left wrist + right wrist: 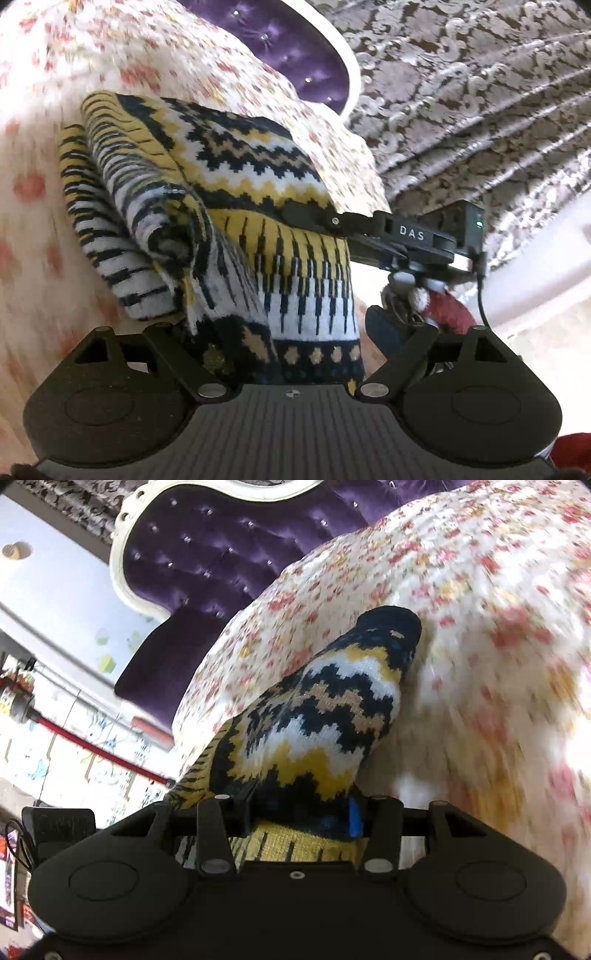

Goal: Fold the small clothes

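A small knitted sweater [229, 192], yellow, black and white in zigzag bands, lies bunched and partly folded on a floral bedspread [110, 55]. In the left wrist view its hem drapes over my left gripper [291, 362], whose fingers are hidden under the cloth. My right gripper [314, 221] comes in from the right and is shut on the sweater's upper layer. In the right wrist view the sweater [332, 716] rises up in front of my right gripper [299, 812], whose fingers are closed on the knit.
The bedspread [480, 627] covers the bed. A purple tufted headboard [221, 554] with a white frame stands behind it. A patterned brown curtain [461, 92] hangs at the right. A red-sleeved arm [450, 314] holds the right gripper.
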Action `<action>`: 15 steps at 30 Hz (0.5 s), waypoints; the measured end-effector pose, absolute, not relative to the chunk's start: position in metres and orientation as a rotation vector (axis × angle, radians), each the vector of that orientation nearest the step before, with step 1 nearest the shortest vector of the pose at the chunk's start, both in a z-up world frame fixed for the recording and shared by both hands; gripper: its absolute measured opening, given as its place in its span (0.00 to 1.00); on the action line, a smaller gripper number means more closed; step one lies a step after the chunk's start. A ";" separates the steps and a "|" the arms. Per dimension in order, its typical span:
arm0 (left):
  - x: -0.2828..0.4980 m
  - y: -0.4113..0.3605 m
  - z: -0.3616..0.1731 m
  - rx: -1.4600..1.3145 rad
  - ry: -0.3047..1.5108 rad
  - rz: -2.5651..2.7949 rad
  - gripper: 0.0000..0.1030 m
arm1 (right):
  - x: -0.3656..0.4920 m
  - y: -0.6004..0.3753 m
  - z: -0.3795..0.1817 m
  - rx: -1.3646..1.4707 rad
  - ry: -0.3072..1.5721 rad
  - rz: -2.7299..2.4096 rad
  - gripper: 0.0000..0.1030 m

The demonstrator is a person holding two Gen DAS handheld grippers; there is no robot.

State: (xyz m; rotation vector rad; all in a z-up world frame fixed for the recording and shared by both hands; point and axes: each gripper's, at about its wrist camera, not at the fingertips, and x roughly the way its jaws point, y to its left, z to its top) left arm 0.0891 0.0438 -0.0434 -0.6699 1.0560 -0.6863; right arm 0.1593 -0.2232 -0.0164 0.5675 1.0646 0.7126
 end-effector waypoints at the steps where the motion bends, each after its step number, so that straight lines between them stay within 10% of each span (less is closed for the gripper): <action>1: 0.081 0.042 -0.044 -0.680 1.052 -0.689 0.84 | 0.152 -0.226 -0.016 0.567 1.063 0.716 0.56; 15: 0.023 0.017 -0.041 -0.177 0.904 -0.289 0.85 | 0.075 -0.230 -0.018 0.404 0.911 0.601 0.79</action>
